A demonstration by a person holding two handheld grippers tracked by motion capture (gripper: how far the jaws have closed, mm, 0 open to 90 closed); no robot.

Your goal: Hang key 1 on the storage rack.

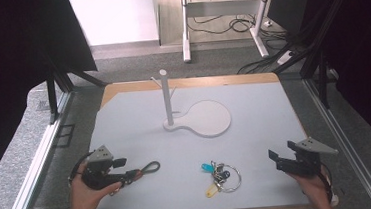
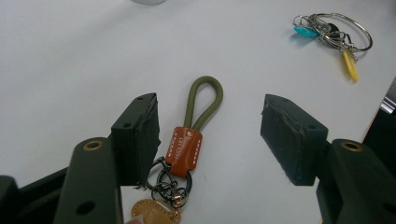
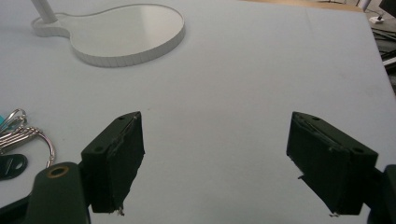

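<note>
Left gripper (image 2: 208,135) near-left on the table (image 1: 255,129), jaws spread wide around the olive cord-and-leather keychain (image 2: 189,135), pads not pressing; right gripper (image 3: 215,163) near-right, jaws apart over bare mat; key ring bunch (image 1: 221,176) between them; white stand (image 1: 194,116) farther back.

The key fob (image 2: 187,140) lies flat on the bench between the spread jaws of the left gripper (image 2: 210,135), nearer its left jaw: an olive cord loop pointing away, a tan stitched leather sleeve, dark rings nearest the gripper.
</note>
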